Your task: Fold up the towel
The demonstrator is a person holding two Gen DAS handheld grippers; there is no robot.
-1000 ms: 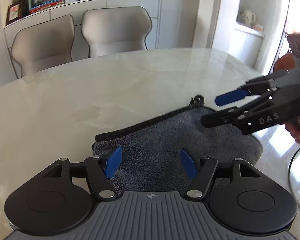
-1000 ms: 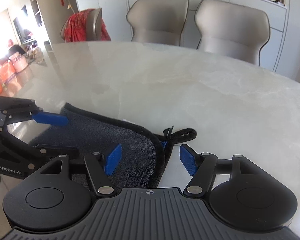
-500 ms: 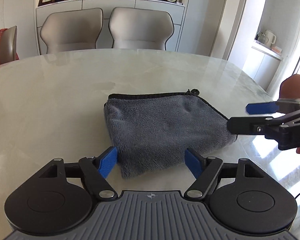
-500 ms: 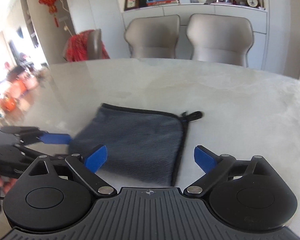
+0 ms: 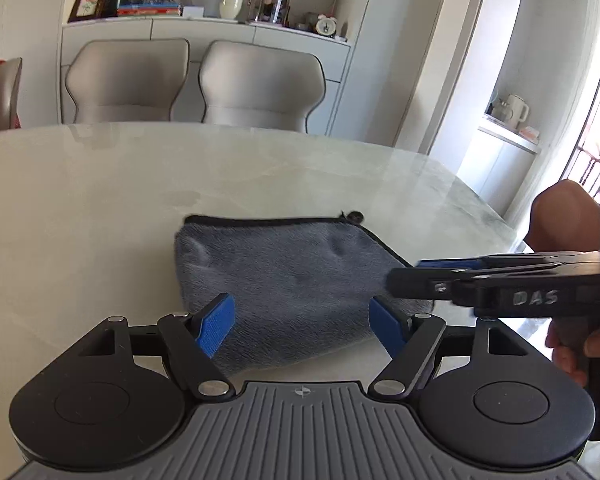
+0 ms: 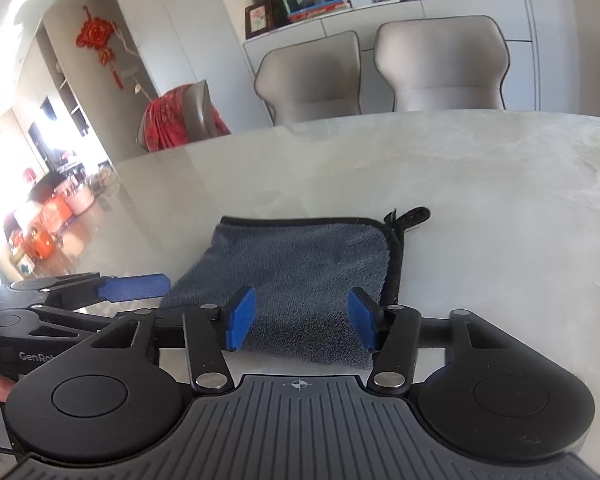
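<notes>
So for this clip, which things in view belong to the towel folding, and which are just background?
Job:
grey towel
left hand-held gripper, open
right hand-held gripper, closing, empty
table

Background:
two beige chairs
vase
alarm clock
red cloth

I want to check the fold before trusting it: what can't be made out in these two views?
- Left wrist view: the towel near edge sits behind the left gripper; its right corner behind the right gripper.
- Right wrist view: near-left corner hidden by the right gripper, whose jaws are closing.
- Layer count: not discernible.
</notes>
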